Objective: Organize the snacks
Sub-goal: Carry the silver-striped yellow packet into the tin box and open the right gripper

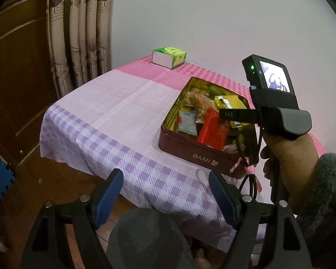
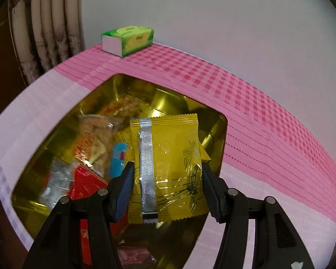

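The left gripper (image 1: 165, 198) hangs off the near edge of the surface (image 1: 114, 112), its blue-padded jaws spread wide with nothing between them. The surface wears a checked cloth, lilac near the edge and pink toward the wall. On it sits an open tin (image 1: 199, 154), dark red outside, gold inside, marked BAMI on its near wall. Snack packets fill it: a red packet (image 1: 211, 130), a silvery packet (image 1: 187, 124), a yellow packet (image 1: 231, 102) farther back. A hand (image 1: 286, 150) in a grey sleeve holds the right gripper (image 1: 229, 113) over the tin. A green tissue box (image 1: 169, 57) stands at the far corner, beside a curtain (image 1: 78, 29).
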